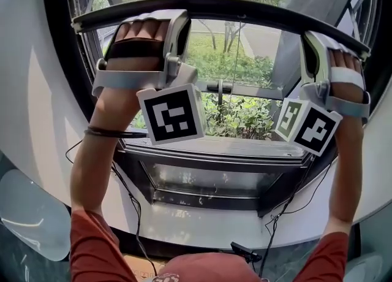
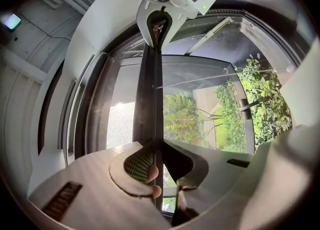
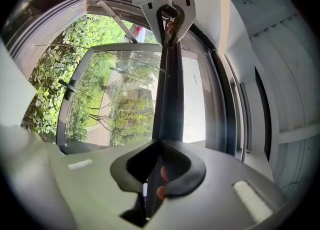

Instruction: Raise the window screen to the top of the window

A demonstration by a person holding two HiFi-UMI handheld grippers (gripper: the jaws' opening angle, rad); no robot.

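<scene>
The window screen's dark bottom bar (image 1: 245, 11) runs across the upper part of the window in the head view. My left gripper (image 1: 179, 17) is shut on the bar near its left end. My right gripper (image 1: 310, 40) is shut on it near the right end. In the left gripper view the bar (image 2: 149, 89) runs straight out from my left gripper (image 2: 156, 145) to the right gripper (image 2: 161, 21) at the far end. In the right gripper view the bar (image 3: 169, 89) passes between the closed jaws of my right gripper (image 3: 160, 145) toward the left gripper (image 3: 170, 16).
Below the bar is the glass pane with a dark window handle (image 1: 218, 87) and greenery outside. The dark sill frame (image 1: 214, 167) lies lower down, and cables (image 1: 131, 204) hang beneath it. White curved wall (image 1: 30, 109) flanks the window. Pale mesh (image 2: 120, 124) shows beside the bar.
</scene>
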